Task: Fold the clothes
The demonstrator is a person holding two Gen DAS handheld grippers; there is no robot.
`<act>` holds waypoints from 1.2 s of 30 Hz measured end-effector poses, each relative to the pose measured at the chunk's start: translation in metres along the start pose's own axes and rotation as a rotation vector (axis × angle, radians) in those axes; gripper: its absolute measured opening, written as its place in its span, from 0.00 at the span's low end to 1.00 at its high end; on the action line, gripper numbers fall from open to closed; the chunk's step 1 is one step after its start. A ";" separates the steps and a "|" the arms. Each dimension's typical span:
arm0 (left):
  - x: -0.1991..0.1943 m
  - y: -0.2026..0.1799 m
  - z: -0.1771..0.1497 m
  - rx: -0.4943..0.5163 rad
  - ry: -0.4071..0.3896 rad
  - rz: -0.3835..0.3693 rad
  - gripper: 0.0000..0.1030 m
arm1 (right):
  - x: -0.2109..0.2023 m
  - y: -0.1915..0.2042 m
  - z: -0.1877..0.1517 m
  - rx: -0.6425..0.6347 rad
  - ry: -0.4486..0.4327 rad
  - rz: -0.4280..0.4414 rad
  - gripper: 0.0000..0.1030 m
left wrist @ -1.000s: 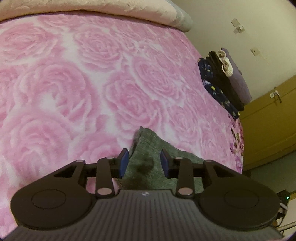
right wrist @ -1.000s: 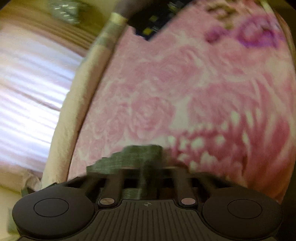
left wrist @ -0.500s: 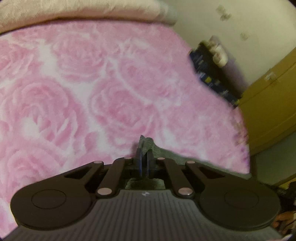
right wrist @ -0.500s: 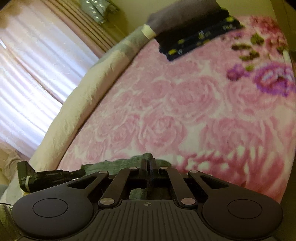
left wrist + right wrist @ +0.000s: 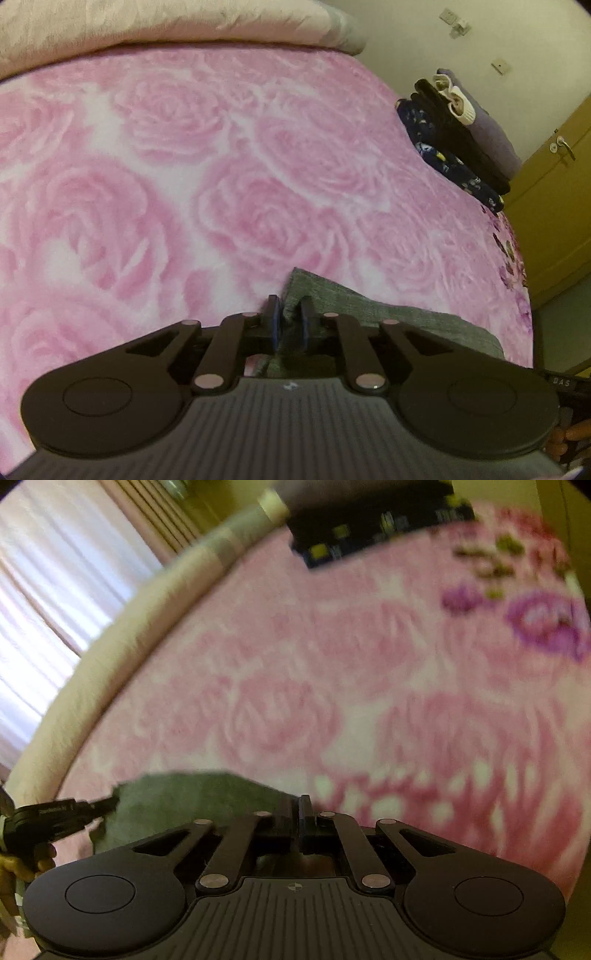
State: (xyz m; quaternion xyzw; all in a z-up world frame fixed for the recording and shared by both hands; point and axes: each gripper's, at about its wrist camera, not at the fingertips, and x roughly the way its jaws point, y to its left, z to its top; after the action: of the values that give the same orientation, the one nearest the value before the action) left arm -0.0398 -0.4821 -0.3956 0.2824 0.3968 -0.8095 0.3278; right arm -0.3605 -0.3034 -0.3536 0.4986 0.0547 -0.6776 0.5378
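Observation:
A grey knit garment lies at the near edge of the pink rose bedspread. My left gripper has its jaws slightly apart around the garment's upper left corner. In the right wrist view the same garment stretches to the left, and my right gripper is shut on its right edge. The left gripper also shows at the far left of the right wrist view, at the garment's other corner.
A stack of folded clothes, dark floral, black and lilac, sits at the far right of the bed; it also shows in the right wrist view. A cream quilt runs along the far side. A wooden door stands right. Curtains hang left.
My left gripper closed on the garment corner, then its jaws parted a little. The right gripper stays shut on the garment and has swung; its view is blurred.

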 end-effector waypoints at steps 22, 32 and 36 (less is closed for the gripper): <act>-0.083 0.010 -0.137 -0.734 0.033 -0.094 0.16 | -0.078 -0.017 -0.114 0.698 -0.028 0.195 0.36; -0.079 0.002 -0.148 -0.608 0.021 -0.065 0.13 | -0.075 -0.010 -0.105 0.562 -0.050 0.045 0.17; -0.092 -0.005 -0.143 -0.588 0.025 -0.011 0.19 | -0.086 -0.003 -0.097 0.534 -0.012 0.004 0.36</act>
State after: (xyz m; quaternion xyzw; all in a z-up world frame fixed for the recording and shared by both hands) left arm 0.0426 -0.3336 -0.4023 0.1832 0.6200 -0.6578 0.3864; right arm -0.3092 -0.1846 -0.3399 0.6190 -0.1303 -0.6697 0.3890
